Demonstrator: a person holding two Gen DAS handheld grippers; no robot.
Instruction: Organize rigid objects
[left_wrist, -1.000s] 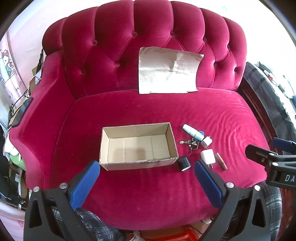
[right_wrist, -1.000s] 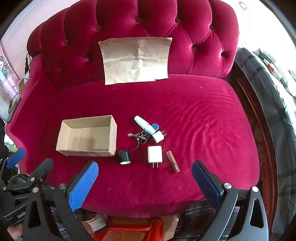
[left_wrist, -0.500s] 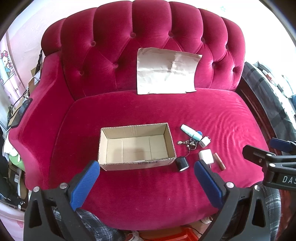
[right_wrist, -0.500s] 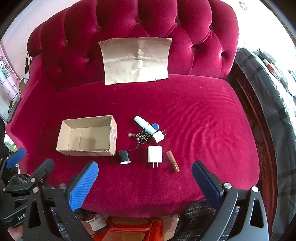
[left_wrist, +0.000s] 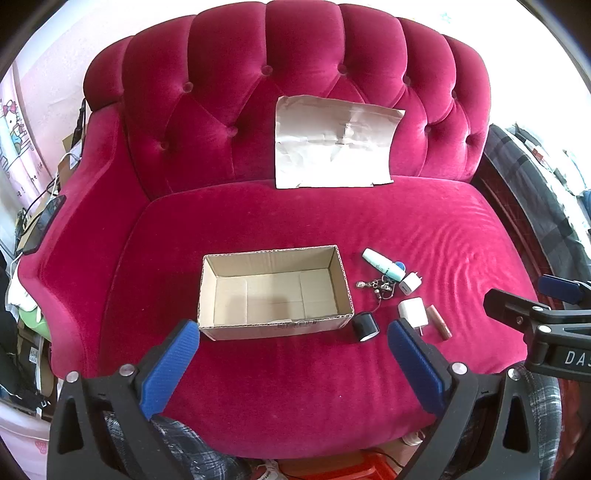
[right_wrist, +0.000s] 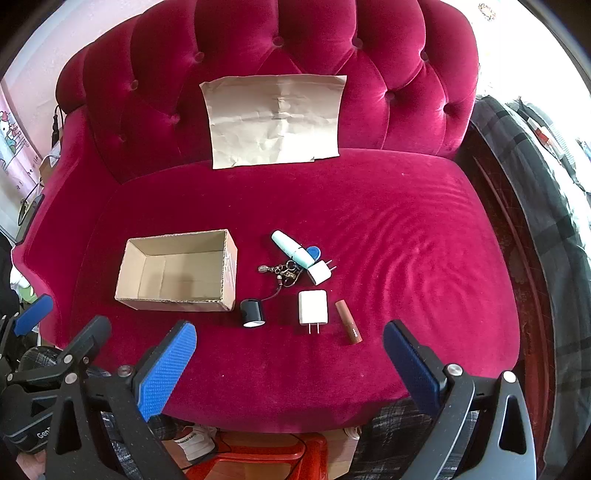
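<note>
Two grippers hang spread and empty over the sofa's front edge.
Left gripper and right gripper hold nothing; beyond them on the red sofa sit a black cylinder, white charger, brown tube, keys, and an open, empty cardboard box just left of them.

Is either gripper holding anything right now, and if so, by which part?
Nothing is held. The left gripper and right gripper are both open and hover short of the cardboard box and small items.
</note>
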